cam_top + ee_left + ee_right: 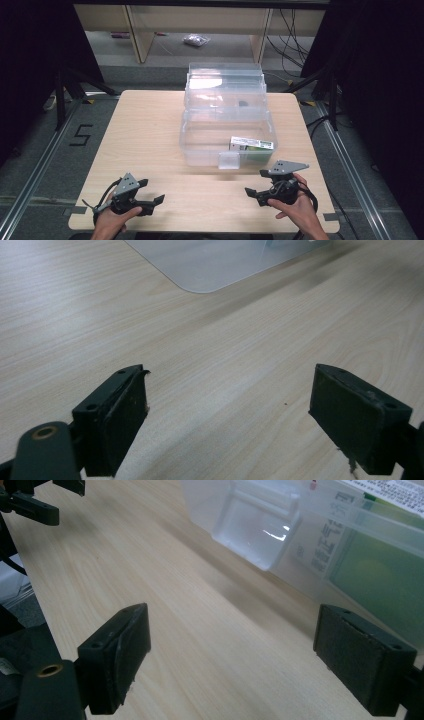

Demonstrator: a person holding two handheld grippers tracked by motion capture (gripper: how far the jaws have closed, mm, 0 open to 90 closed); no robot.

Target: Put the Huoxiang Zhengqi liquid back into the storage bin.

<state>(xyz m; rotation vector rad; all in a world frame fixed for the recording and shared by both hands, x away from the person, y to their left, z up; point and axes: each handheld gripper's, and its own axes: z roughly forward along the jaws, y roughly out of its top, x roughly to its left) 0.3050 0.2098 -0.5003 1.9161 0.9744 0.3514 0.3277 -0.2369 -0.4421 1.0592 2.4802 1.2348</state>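
Note:
A clear plastic box [186,142] stands at the middle of the light wood table [145,125], its lid [225,80] tipped up at the back. A white and green carton [251,145] lies inside at the front right. My left gripper [151,191] rests open near the front left edge, pointing right, with the box's corner [215,265] ahead of its jaws [230,420]. My right gripper [256,182] is open just in front of the box. Between and beyond its jaws [232,660] are the box's front latch [260,525] and the carton [380,565] behind the wall. Both hold nothing.
A small dark item [243,104] sits in the box's upper part. The other gripper [35,500] appears far off in the right gripper view. Black stand legs [65,90] flank the table. A floor mark "5" [80,135] and a small bag [196,40] lie beyond.

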